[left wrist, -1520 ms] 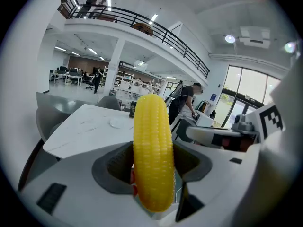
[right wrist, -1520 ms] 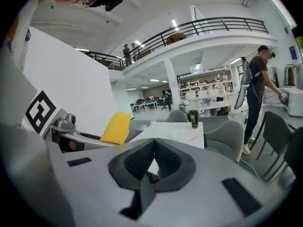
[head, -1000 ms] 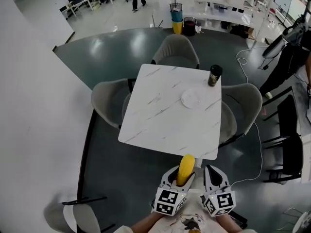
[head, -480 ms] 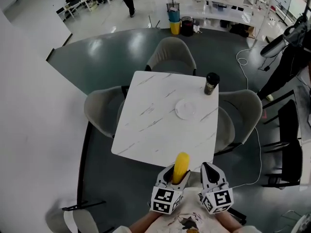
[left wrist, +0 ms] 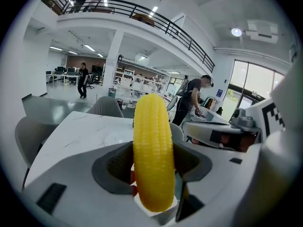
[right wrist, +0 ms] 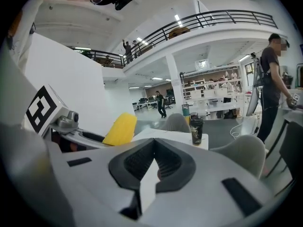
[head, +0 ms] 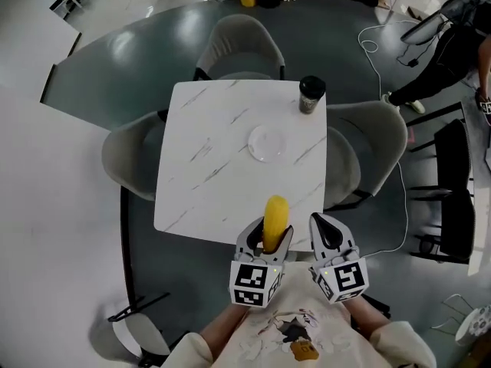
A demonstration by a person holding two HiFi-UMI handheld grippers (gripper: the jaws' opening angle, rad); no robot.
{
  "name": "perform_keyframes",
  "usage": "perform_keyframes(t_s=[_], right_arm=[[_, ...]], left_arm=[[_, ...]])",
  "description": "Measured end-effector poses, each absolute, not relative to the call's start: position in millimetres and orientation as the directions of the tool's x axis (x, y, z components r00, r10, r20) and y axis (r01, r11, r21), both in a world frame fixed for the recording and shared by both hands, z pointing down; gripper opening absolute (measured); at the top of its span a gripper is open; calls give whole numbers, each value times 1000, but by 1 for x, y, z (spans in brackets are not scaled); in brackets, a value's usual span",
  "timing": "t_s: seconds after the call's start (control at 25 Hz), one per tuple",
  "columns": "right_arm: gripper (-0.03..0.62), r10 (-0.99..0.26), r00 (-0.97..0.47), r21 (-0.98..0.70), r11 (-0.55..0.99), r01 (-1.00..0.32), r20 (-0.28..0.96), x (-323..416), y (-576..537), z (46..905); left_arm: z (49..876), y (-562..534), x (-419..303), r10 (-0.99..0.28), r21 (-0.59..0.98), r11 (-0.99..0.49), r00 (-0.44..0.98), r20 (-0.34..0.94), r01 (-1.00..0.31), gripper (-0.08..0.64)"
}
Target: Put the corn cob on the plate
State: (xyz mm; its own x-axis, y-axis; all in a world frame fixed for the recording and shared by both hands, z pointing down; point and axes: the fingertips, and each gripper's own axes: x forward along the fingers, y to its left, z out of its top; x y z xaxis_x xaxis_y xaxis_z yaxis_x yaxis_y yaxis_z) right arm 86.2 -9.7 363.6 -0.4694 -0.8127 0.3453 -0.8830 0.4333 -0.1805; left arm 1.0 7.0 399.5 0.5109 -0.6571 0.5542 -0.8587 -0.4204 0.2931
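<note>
A yellow corn cob [head: 275,221] stands upright between the jaws of my left gripper [head: 265,240], which is shut on it; the cob [left wrist: 152,155] fills the middle of the left gripper view. A clear round plate [head: 266,142] lies on the white marble table [head: 207,159], far of the cob. My right gripper [head: 325,233] hovers beside the left one at the table's near edge, its jaws pressed together with nothing in them. The right gripper view shows the cob [right wrist: 120,128] at left.
A dark cup [head: 311,94] stands at the table's far right corner, near the plate. Grey chairs [head: 239,44] surround the table on the far, left and right sides. A person [head: 453,44] stands at the right, with cables on the floor.
The table and plate have drawn closer and lower in the head view. Both grippers have come over the table's near edge, the corn still held in the left.
</note>
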Motion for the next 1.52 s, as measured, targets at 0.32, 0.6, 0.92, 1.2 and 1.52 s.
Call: perform_keyframes(t_s=[0.32,0.6,0.92,1.2,1.52], right_arm=[[-3,-803,-466,-187,427,-885,372,104,-52,375],[-3,-772,-497,-153,478,-865,396,99,-84,404],[-3,-740,-517,-147,507,-849,431,91,-115,436],[-3,-712,-534,-140,535,-833,455,83,-140,468],[-3,-667,-550,-153,558,-816,502,75,-161,504]], left_arm=[[415,-33,8,-645,280,-382,471,602,-881,253],[435,-67,7,-638,273,-345,438,633,-898,253],[464,-94,3,-626,258,-303,396,672,-917,253],[494,-120,1,-626,240,-270,359,692,-933,253],[534,-148,-1,-604,232,-227,324,728,-946,253]])
